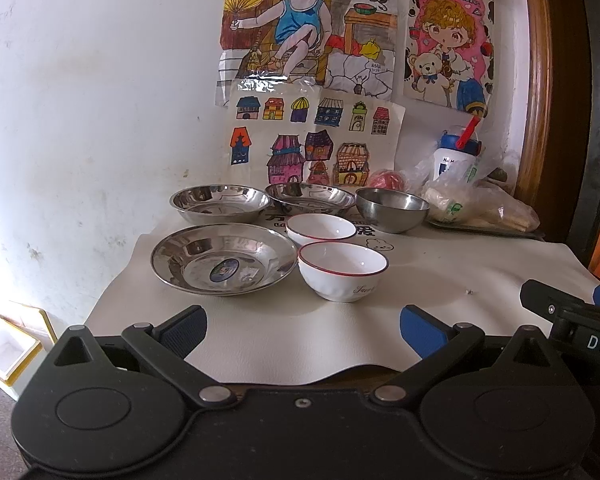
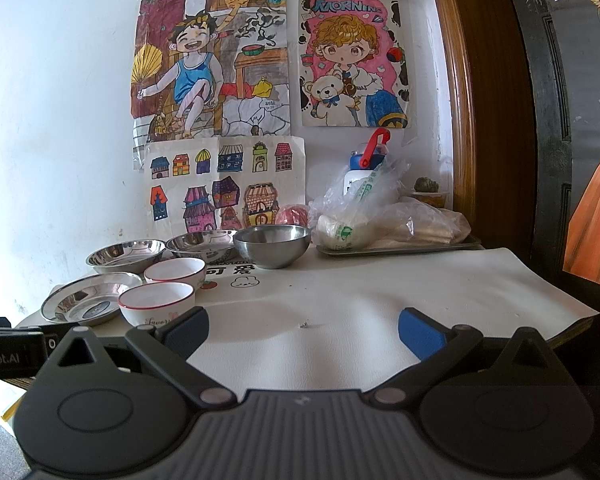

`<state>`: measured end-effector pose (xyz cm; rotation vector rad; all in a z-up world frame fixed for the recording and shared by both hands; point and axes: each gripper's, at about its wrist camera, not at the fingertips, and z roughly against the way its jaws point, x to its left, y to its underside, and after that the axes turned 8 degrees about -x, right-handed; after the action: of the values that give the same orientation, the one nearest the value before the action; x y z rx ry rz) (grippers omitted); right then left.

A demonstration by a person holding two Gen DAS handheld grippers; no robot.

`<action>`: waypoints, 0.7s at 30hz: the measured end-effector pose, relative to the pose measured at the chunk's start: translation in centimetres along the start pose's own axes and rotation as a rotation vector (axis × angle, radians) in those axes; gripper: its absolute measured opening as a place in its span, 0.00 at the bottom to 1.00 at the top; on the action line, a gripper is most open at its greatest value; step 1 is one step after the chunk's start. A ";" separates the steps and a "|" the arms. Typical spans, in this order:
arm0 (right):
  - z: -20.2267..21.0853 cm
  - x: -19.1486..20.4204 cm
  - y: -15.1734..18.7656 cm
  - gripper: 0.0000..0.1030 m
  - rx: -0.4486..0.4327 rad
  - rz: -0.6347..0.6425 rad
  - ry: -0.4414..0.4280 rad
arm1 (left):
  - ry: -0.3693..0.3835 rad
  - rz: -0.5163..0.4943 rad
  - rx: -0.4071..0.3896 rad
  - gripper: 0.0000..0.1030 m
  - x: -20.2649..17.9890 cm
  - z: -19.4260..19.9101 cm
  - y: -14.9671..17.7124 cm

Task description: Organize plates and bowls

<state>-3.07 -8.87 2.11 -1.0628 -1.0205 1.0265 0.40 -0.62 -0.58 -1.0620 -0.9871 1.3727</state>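
On the white mat a steel plate with a sticker lies near left, and two more steel plates stand behind it by the wall. Two white red-rimmed bowls sit beside them, a steel bowl further right. My left gripper hangs open over the mat's front edge, short of the near white bowl. My right gripper is open too, with the near white bowl at its left finger and the steel bowl ahead.
A metal tray with plastic bags and a blue-capped bottle stands at the back right. Drawings are taped to the wall. A wooden door frame rises on the right. A white box sits on the floor at left.
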 end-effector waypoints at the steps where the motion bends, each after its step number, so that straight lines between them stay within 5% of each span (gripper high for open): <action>1: -0.3 0.0 0.9 1.00 0.000 0.000 0.000 | 0.000 -0.001 0.000 0.99 0.0 0.0 0.0; 21: -1.3 -0.8 1.4 1.00 0.008 -0.017 0.000 | -0.033 -0.007 0.013 0.99 0.5 -0.6 -0.2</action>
<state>-2.23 -9.63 0.43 -1.0458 -1.0230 1.0167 1.07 -0.14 -0.57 -1.0286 -1.0038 1.3924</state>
